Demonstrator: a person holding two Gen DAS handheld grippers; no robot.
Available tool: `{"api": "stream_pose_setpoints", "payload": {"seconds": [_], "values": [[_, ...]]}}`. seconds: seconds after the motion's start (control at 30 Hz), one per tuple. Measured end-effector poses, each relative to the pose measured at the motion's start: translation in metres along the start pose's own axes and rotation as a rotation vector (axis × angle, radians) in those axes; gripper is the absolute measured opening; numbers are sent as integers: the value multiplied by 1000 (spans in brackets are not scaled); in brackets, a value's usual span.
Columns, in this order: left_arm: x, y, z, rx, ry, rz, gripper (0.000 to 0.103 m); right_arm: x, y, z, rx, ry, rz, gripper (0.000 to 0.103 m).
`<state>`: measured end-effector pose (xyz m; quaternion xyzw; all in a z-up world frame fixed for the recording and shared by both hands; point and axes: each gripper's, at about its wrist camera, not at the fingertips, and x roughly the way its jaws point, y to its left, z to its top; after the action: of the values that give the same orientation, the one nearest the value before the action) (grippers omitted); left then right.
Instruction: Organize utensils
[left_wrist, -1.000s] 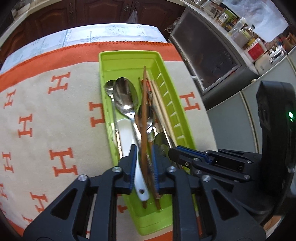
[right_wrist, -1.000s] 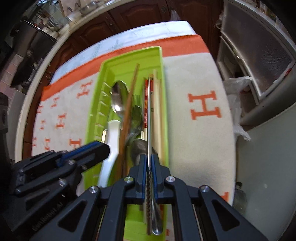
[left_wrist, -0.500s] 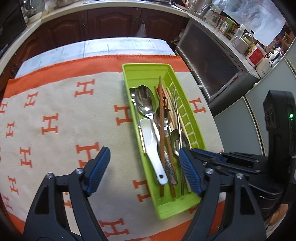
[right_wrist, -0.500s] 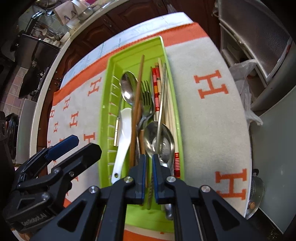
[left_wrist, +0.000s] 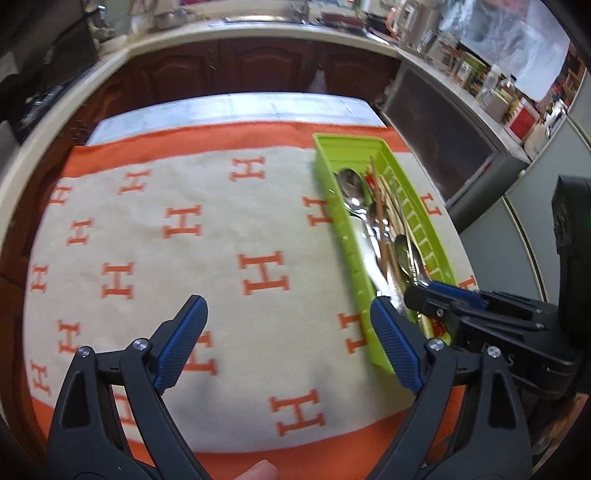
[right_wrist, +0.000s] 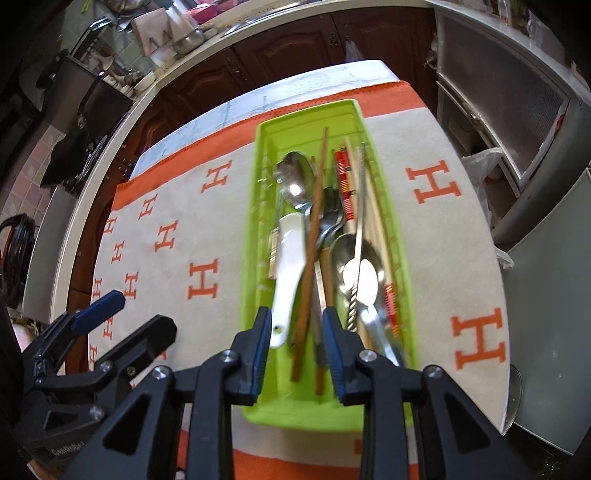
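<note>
A lime green utensil tray (right_wrist: 266, 155) lies on the table and holds metal spoons (right_wrist: 295, 184), a fork, brown chopsticks (right_wrist: 314, 229), red-striped chopsticks (right_wrist: 345, 188) and a white ceramic spoon (right_wrist: 286, 266). The tray also shows at the right of the left wrist view (left_wrist: 369, 295). My right gripper (right_wrist: 297, 347) is open and empty above the tray's near end. My left gripper (left_wrist: 288, 332) is wide open and empty over the cloth, left of the tray. The right gripper (left_wrist: 443, 295) shows in the left wrist view over the tray's near end.
A cream cloth with orange H marks and an orange border (left_wrist: 177, 221) covers the table. Dark wooden cabinets (left_wrist: 258, 66) stand beyond the far edge. A grey appliance (right_wrist: 517, 110) and cupboards stand to the right. The table edge drops off close to the tray's right side.
My left gripper let go of the brown chopsticks, opened wide and moved left off the tray. My right gripper released the metal utensil, opened and pulled back.
</note>
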<state>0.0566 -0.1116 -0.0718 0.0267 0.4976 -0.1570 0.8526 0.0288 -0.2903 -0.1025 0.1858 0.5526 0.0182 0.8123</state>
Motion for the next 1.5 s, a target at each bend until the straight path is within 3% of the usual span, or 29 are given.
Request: {"api": "stream_pose_setpoints", "payload": {"seconds": [0.1,0.27,0.57,0.8,1.5], "values": [[-28,14,-6,-18,-62,48,89,-9,16,-11,-26,-23,1,31],[-79,36,-14,-55,-153,120,89,-39,48,-27,-82,-111,7,44],[-142,65,-43,-106,-273,222,90,-95,114,-53,-181,-313,72,49],[-153,81,-60,-130,-287,288,90,-107,147,-70,-240,-390,59,53],[-135,86,-53,-133,-278,297,90,-91,156,-73,-240,-366,50,53]]}}
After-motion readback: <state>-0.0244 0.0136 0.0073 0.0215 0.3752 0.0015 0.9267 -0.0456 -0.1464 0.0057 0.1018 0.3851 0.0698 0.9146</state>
